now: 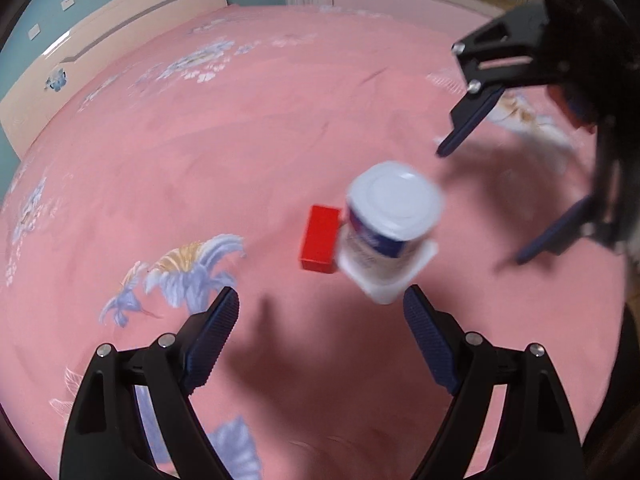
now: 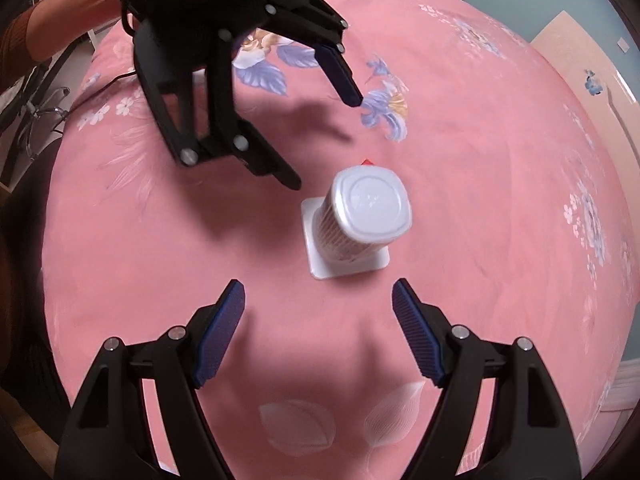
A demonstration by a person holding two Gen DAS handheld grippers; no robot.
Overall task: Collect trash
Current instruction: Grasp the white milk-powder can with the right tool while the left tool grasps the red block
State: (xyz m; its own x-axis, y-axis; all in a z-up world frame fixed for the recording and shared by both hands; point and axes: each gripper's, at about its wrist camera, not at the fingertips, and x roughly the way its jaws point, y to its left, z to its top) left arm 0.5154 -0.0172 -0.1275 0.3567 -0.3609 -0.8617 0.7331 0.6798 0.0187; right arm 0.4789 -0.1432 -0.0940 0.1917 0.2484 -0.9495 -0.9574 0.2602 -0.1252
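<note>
Both grippers gape wide, empty. Left gripper (image 1: 320, 312) view: red box (image 1: 319, 239) touching inverted yogurt cup (image 1: 390, 228); right gripper (image 2: 318, 300) view hides most of box.

No legible text anywhere.

A white plastic cup (image 1: 390, 228) with blue print on its side stood upside down on the pink bed (image 1: 200, 152), its square rim flat against the cover. A small red box (image 1: 320, 239) lay touching it at its nine o'clock.
</note>
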